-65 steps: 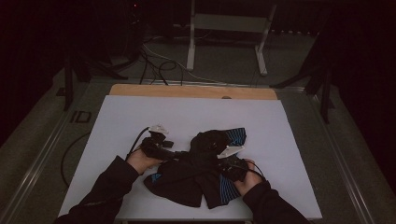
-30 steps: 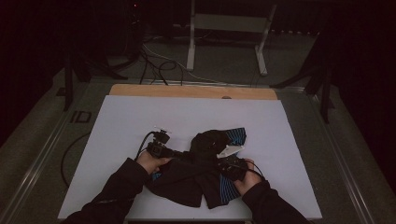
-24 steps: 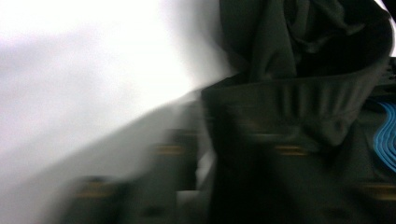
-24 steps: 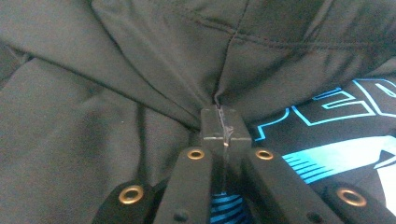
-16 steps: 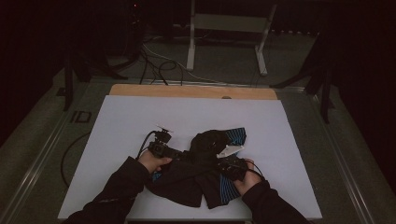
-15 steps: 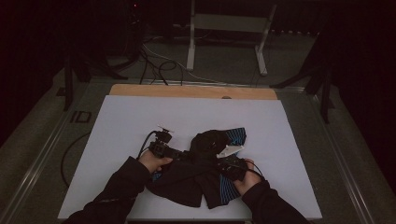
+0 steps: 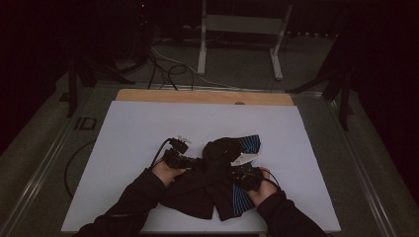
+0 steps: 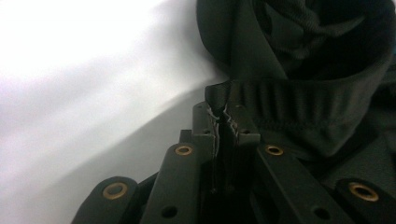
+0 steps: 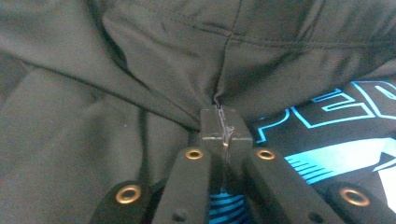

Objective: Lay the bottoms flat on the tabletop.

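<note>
- A crumpled black fabric garment with bright blue printed stripes and lettering (image 7: 212, 185) is seen lying on the near middle of the white table sheet (image 7: 128, 133), between the two hands.
- A ribbed, elasticated band (image 8: 299, 102) is shown in the left gripper view, with a twisted black drawcord (image 8: 303, 23) lying in the opening behind it.
- Smooth, matte cloth with stitched seams is shown in the right gripper view, folded into soft creases.
- Blue outlined letters (image 9: 336, 105) are printed on the garment beside the right jaws; too little of them is visible for them to be read.
- The left gripper (image 8: 227, 114) is seen with its jaws pressed together on the edge of the ribbed band, a sliver of cloth being pinched between them.
- The right gripper (image 9: 223, 122) is likewise closed, a fold of the black cloth at a seam being clamped between its tips.
- In the high view, the left hand (image 7: 167, 171) is held at the garment's left edge and the right hand (image 7: 259, 186) at its right side, both low over the sheet.
- Dark sleeves are worn on both forearms, which enter from the bottom edge.
- A strip of pale wooden tabletop (image 7: 202, 97) is left uncovered beyond the far edge of the sheet.
</note>
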### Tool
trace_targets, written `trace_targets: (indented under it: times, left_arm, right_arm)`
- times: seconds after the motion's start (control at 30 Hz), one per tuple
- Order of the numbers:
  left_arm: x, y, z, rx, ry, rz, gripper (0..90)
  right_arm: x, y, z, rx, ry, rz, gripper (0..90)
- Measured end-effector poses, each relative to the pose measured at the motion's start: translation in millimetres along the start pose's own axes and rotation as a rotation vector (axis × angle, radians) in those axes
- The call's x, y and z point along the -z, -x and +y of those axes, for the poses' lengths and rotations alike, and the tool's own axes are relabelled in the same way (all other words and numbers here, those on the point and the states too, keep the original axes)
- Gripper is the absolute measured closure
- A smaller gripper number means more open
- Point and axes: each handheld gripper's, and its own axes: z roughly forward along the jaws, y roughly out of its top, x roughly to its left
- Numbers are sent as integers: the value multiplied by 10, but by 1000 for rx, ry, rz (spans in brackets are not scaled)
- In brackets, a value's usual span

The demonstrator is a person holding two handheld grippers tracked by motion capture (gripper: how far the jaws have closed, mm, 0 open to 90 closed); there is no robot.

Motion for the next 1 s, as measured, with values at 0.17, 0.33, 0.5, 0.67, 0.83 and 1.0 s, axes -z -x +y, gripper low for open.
trace_targets:
  times: [0.17,0.33,0.5,0.67,0.83,1.0]
  left_arm:
    - [192,-60,31,3,56,39,848]
    - [414,-101,46,-17,143,101,845]
    - [609,-211,60,9,207,140,844]
    - [751,-346,39,39,246,192,844]
    - [784,-461,23,54,274,244,844]
    - [741,-570,38,57,275,239,843]
  right_arm:
    - [50,58,12,-27,46,17,695]
    - [222,255,56,-72,124,-28,620]
    - [358,481,65,-119,168,-92,620]
    - [420,778,79,-180,195,-166,629]
    - [343,1095,94,-273,201,-186,577]
    - [154,1316,149,-342,190,-165,530]
